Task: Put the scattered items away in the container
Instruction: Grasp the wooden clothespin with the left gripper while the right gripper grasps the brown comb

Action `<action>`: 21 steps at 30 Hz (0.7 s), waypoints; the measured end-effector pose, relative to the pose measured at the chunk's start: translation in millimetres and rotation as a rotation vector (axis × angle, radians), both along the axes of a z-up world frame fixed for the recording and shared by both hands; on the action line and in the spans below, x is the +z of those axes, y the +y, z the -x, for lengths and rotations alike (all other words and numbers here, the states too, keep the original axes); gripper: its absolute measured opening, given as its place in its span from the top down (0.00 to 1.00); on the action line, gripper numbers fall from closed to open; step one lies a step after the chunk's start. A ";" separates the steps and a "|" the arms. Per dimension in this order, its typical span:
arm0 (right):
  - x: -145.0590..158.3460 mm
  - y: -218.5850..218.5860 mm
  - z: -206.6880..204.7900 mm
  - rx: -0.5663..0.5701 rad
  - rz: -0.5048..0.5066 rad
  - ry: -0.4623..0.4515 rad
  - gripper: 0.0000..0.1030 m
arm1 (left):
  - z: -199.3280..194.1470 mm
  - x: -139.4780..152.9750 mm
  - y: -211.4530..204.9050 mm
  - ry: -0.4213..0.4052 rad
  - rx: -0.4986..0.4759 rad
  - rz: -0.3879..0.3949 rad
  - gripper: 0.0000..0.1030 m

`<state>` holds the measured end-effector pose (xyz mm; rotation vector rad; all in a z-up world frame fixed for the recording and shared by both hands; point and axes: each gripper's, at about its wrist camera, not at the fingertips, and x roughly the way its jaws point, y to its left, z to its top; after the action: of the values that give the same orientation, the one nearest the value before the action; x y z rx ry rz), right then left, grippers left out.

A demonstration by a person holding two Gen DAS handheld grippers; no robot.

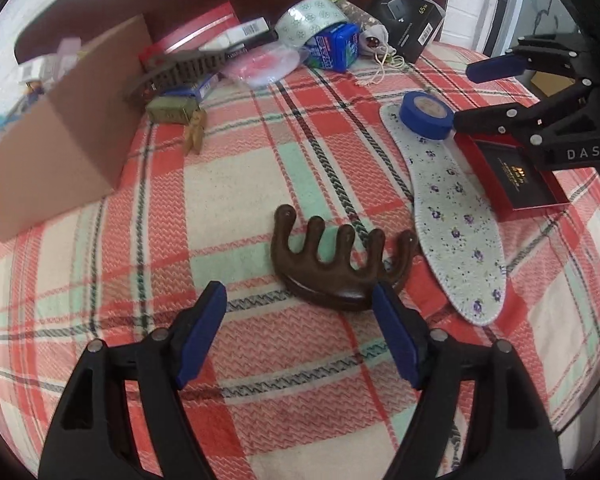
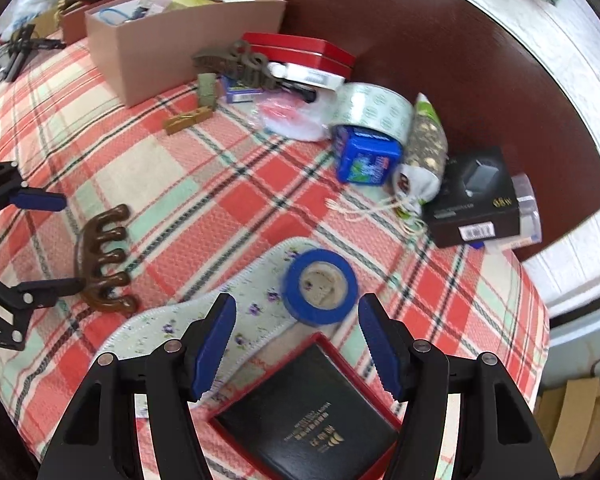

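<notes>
A brown claw hair clip (image 1: 336,264) lies on the plaid cloth just ahead of my open left gripper (image 1: 300,332); it also shows in the right wrist view (image 2: 104,260). My open right gripper (image 2: 298,344) hovers over a red tray with a black box (image 2: 312,412), just short of a blue tape roll (image 2: 320,286) resting on a floral insole (image 2: 204,320). The cardboard box container (image 1: 56,120) stands at the left, holding several items; it also shows in the right wrist view (image 2: 180,40). The right gripper (image 1: 488,92) appears at the right of the left wrist view.
Along the back lie a clear tape roll (image 2: 374,108), a blue tin (image 2: 366,160), a black charger box (image 2: 476,200), a red tin (image 2: 300,54), another brown clip (image 2: 236,64), a wooden clothespin (image 2: 188,119) and a pink bag (image 2: 284,114). A dark brown headboard (image 2: 460,60) rises behind.
</notes>
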<state>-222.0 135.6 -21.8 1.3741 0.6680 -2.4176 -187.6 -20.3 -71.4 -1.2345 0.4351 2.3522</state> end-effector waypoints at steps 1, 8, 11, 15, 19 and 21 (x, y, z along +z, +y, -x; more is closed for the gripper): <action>-1.1 -8.9 -2.8 0.024 0.007 -0.010 0.37 | -3.9 2.5 -0.9 0.039 0.001 0.018 0.27; -11.2 -73.5 -32.2 0.251 0.050 -0.054 0.37 | -4.8 18.4 -44.3 0.093 0.060 0.036 0.27; -17.8 -96.6 -37.7 0.318 0.040 -0.074 0.37 | 3.6 22.6 -71.7 0.084 0.130 0.026 0.27; -26.6 -110.7 -32.7 0.315 0.042 -0.109 0.37 | 5.2 26.9 -89.7 0.090 0.169 0.009 0.26; -34.1 -119.3 -29.4 0.318 0.039 -0.132 0.37 | 13.5 24.7 -86.1 0.079 0.159 -0.002 0.25; -39.2 -124.5 -29.3 0.323 0.018 -0.132 0.37 | 28.1 22.9 -81.3 0.069 0.169 -0.009 0.25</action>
<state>-192.7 11.1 -61.0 1.2925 0.7657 -2.0591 -215.7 -101.6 -48.5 -1.2319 0.3539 2.5421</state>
